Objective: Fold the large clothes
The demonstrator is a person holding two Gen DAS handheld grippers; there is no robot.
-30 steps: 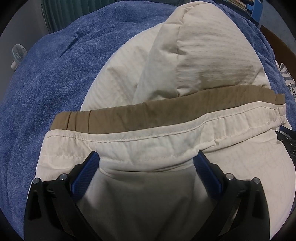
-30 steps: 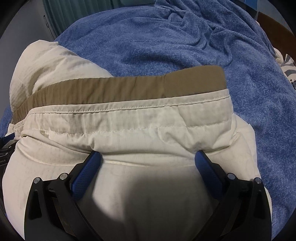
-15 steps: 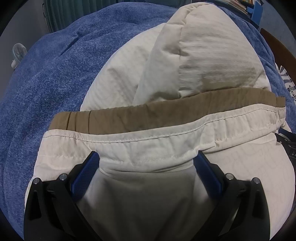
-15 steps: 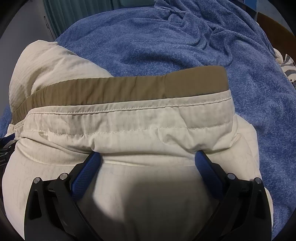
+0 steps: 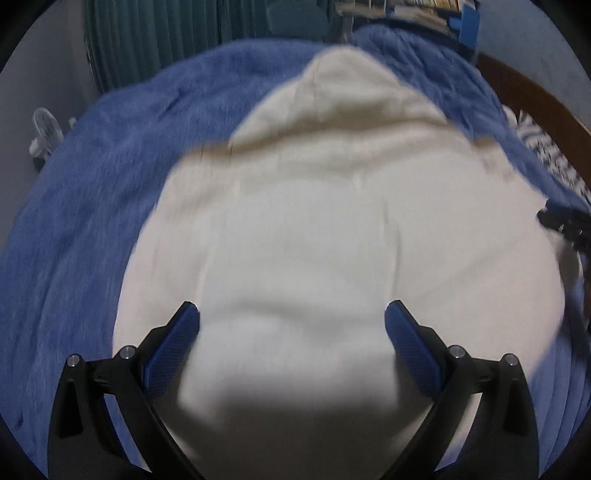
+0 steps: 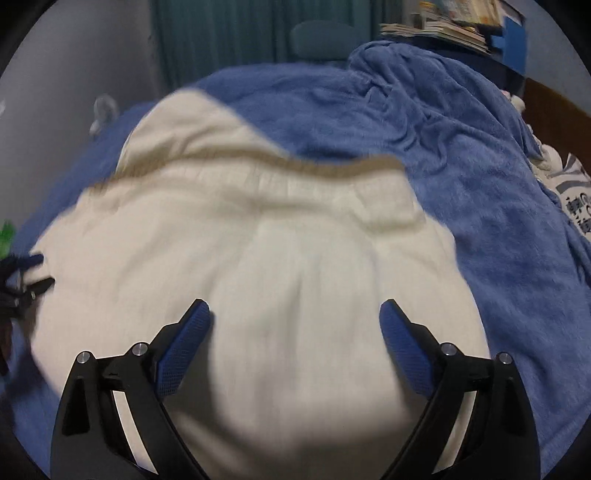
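Note:
A cream garment [image 5: 332, 229] with a tan waistband [image 6: 332, 168] lies folded on a blue blanket [image 5: 92, 206]. Both views are motion-blurred. My left gripper [image 5: 291, 321] is open above the near part of the cloth, its blue pads [image 5: 173, 347] wide apart with nothing between them. My right gripper [image 6: 295, 317] is open too, above the same garment [image 6: 277, 258], pads [image 6: 184, 343] spread and empty. The right gripper's tip shows at the right edge of the left wrist view [image 5: 565, 221]; the left gripper shows at the left edge of the right wrist view [image 6: 22, 280].
The blue blanket [image 6: 480, 184] covers the bed all around. A teal curtain [image 6: 221, 37] and a chair back [image 6: 325, 37] stand behind. Stacked books [image 6: 450, 22] lie at back right. A wooden headboard [image 5: 532, 96] and patterned cloth [image 6: 576, 192] are right. A small fan [image 5: 46, 129] stands left.
Both grippers have pulled back and up from the waistband edge, which has dropped onto the garment. The tan band now lies farther away, and the fold lies flatter.

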